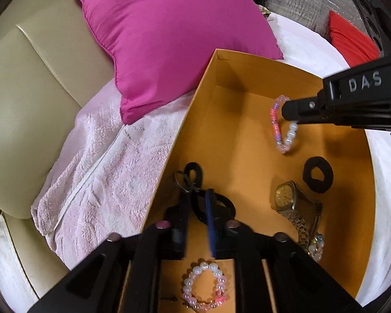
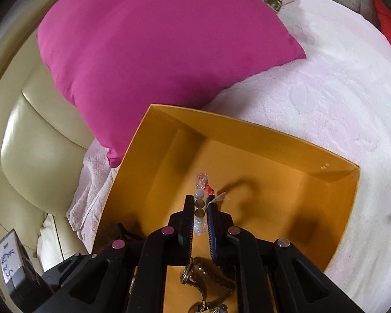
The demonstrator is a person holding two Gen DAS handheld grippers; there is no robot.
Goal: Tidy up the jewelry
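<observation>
Both grippers reach down into the orange box on the pink blanket. The right gripper has its fingers closed around a beaded bracelet, hanging just over the box floor. The left gripper pinches a black hair tie by the box's left wall. A watch lies nearby

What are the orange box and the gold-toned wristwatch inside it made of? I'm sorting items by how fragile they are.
Orange box: looks like matte cardboard, with thin flat walls, folded corners and no shine. Gold-toned wristwatch: probably metal with a polished finish; its linked band glints and the dial sits under a clear, reflective cover.
</observation>
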